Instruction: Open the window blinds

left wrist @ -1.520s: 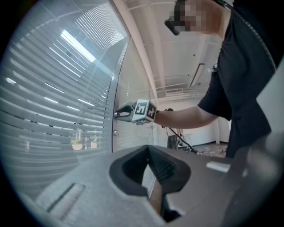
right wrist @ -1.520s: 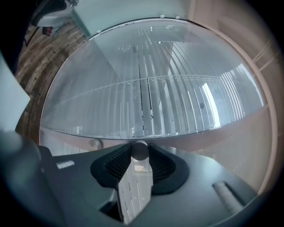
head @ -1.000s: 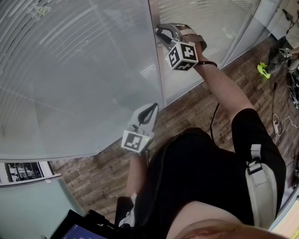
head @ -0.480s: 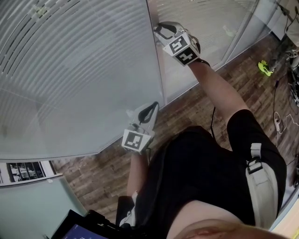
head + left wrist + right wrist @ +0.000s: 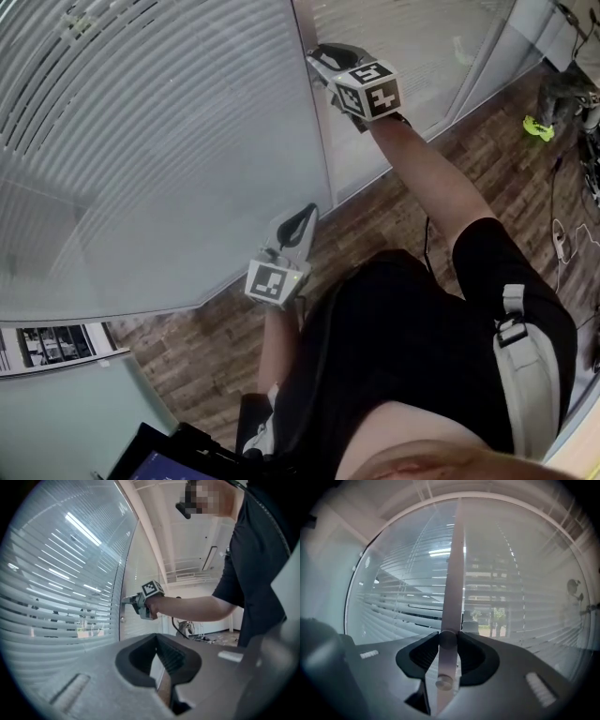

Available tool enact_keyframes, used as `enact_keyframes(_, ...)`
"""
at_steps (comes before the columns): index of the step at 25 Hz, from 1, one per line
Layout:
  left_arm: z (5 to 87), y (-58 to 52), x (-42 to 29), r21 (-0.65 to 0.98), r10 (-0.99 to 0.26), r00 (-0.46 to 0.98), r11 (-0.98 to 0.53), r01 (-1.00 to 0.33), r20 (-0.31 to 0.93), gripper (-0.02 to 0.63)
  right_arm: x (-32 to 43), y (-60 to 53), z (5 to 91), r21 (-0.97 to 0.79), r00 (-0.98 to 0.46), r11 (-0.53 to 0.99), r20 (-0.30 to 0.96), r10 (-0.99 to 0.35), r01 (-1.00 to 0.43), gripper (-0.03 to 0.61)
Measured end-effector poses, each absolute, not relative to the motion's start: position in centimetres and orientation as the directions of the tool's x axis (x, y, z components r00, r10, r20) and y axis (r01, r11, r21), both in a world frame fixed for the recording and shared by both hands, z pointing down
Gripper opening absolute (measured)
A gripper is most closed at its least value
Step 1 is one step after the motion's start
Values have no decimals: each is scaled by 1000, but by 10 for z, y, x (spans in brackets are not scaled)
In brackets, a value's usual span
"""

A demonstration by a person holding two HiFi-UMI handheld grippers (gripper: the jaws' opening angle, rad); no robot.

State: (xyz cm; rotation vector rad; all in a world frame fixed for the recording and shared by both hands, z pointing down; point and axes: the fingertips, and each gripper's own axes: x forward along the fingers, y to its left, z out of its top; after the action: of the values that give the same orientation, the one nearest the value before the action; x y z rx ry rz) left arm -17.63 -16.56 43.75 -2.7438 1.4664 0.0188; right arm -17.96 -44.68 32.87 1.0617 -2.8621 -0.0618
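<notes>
Glossy glass (image 5: 141,187) fronts smooth, pale blind slats (image 5: 403,609) — the knob (image 5: 448,638) looks like dull metal. The left gripper (image 5: 159,641) is matt grey plastic; the floor (image 5: 178,347) — rough-grained wood planks.

Floor: brown wood-pattern planks (image 5: 394,220) along the foot of the window wall
Window wall: large glass panes (image 5: 141,234), split by a pale upright frame post (image 5: 317,122)
Ceiling: white, one long strip light (image 5: 210,557)
Loose cables (image 5: 560,246) on floor, right edge
Pale green surface (image 5: 66,412), lower left

White horiz. blinds (image 5: 141,150), slats tilted – part-open
</notes>
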Motion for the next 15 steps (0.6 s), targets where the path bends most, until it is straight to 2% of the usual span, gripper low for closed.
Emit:
enact_keyframes(3, 438, -164, -176, -19, -831, 556, -556, -831, -22, 2, -178, -447, 327, -56, -758, 756, 48, -651, -653, 126)
enact_keyframes(6, 438, -162, -177, -16, -831, 555, -555, -832, -24, 2, -177, -447, 328, -97, -747, 741, 39, -664, -664, 124)
enact_keyframes(15, 430, -154, -173, -9, -829, 559, -559, -829, -16, 2, -174, -442, 322, -90, -741, 736, 39, -671, -671, 124)
